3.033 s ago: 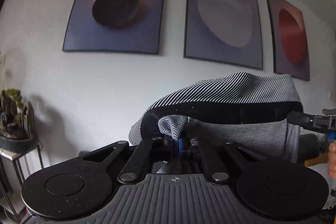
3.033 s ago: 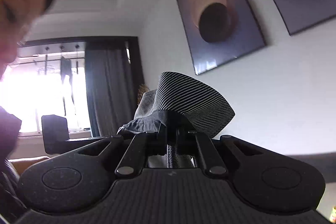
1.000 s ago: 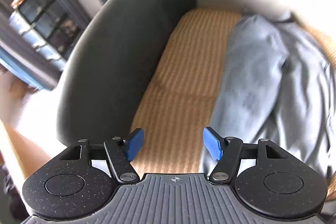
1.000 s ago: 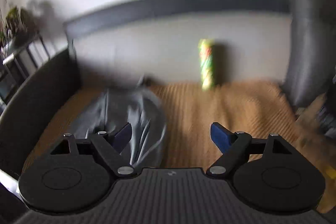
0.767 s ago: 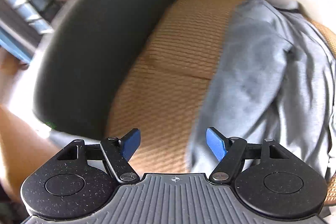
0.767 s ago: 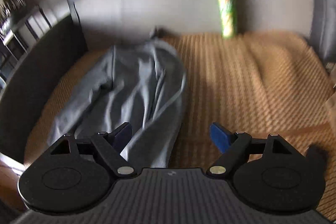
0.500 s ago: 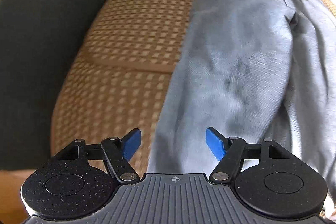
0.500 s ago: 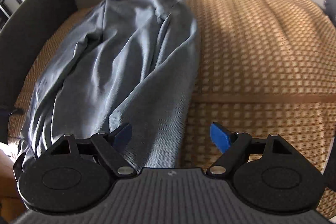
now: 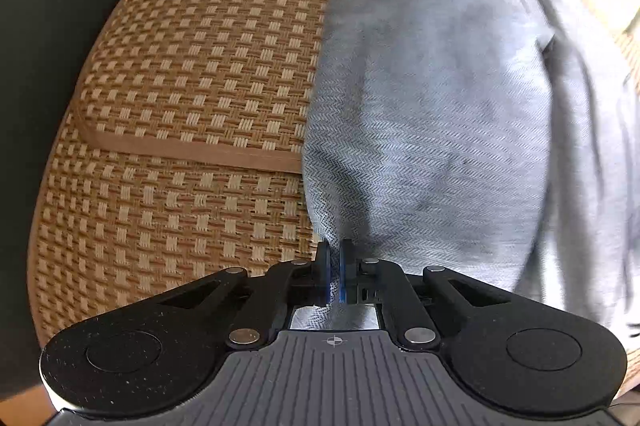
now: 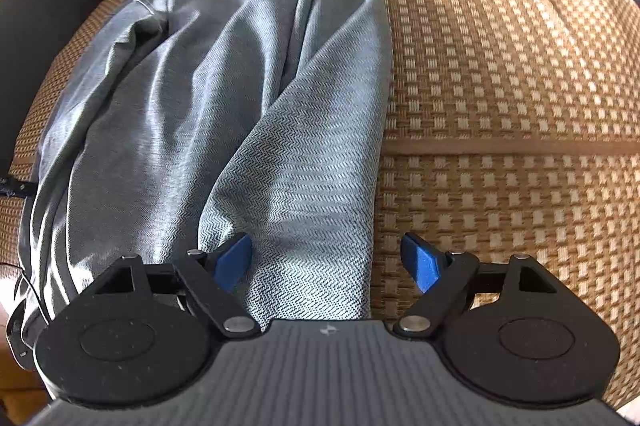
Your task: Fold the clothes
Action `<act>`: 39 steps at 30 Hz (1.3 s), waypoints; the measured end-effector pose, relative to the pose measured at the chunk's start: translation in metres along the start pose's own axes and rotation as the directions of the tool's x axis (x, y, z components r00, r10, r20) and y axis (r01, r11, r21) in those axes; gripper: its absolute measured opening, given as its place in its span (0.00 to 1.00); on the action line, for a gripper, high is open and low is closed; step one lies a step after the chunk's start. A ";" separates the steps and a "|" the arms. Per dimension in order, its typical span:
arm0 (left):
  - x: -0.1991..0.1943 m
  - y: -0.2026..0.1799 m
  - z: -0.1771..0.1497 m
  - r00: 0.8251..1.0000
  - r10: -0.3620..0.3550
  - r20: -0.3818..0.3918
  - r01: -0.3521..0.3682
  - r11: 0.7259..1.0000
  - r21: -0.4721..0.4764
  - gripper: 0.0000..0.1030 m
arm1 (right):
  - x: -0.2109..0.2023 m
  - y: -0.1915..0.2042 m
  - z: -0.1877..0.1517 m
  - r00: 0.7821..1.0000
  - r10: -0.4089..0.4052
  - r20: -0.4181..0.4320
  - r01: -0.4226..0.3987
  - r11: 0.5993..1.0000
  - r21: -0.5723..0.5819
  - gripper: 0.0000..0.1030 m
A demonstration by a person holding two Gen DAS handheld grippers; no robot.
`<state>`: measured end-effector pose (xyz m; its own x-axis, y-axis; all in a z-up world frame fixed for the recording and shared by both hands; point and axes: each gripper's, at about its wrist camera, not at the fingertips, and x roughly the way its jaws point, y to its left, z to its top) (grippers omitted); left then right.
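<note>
One grey garment (image 10: 224, 98) lies lengthwise on the woven sofa seat (image 10: 500, 74), running from back cushion to front edge. Left gripper (image 9: 333, 276) has its jaws pinched on the near hem's left corner; right gripper (image 10: 326, 262), jaws spread, straddles the right corner.

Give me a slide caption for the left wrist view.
Left gripper pinches the near edge of a grey garment lying on a woven sofa mat.
</note>
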<state>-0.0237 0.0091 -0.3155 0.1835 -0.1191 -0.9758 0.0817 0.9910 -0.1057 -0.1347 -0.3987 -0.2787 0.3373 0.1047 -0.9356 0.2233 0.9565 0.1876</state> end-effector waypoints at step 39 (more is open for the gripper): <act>-0.079 -0.022 -0.022 0.988 0.114 0.107 -0.120 0.992 0.049 0.70 | -0.065 0.040 0.009 0.962 -0.141 0.233 0.157 0.986 -0.050 0.68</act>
<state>-0.0619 -0.0022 -0.2403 0.2955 -0.0113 -0.9553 0.1074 0.9940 0.0215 -0.1397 -0.3694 -0.2081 0.5058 -0.0975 -0.8571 0.2276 0.9735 0.0235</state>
